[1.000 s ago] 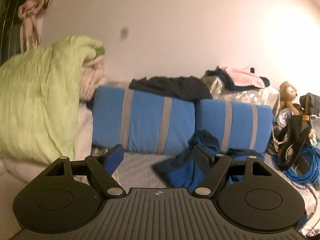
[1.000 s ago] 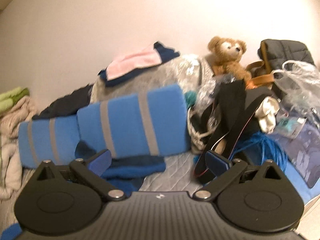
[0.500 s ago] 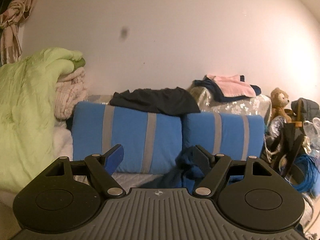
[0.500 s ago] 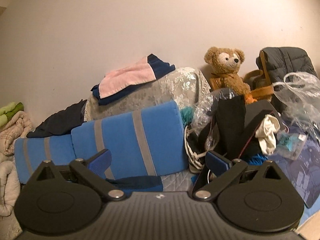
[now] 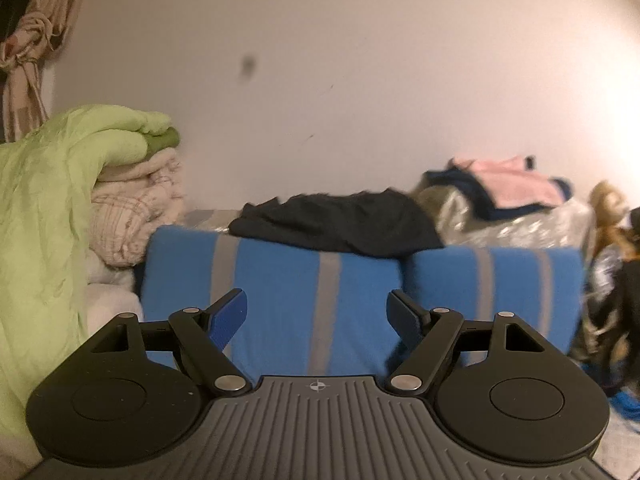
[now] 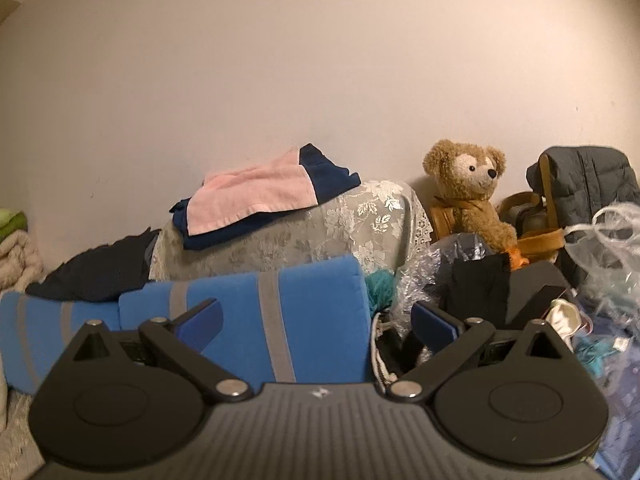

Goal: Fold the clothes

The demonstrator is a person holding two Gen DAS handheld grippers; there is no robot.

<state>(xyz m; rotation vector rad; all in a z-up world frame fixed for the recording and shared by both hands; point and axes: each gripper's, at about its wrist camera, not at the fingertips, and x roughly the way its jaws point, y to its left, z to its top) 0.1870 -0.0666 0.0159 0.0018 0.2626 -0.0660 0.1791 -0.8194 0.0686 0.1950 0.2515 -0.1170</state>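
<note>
Blue pads stand wide apart on both tools: the left tool and the right tool each gape with nothing between the fingers, and both point level at the wall rather than down at any cloth, which reads as a carrying or resting pose, not a grasp.

The clothes in view lie along the back of the bed. A black garment is draped loosely over the top of the blue striped cushions, spread rather than squared. A pink cloth sits flat on a navy garment, the pair stacked on a lace-covered bundle; that stack looks folded, though by whom one cannot tell. Green bedding is heaped at the left, a teddy bear sits at the right.

Compared with a second ago, both views have tilted upward. The crumpled blue garment that lay on the bed in front of the cushions has dropped out of sight below the tools, and the bed surface is hidden.
</note>
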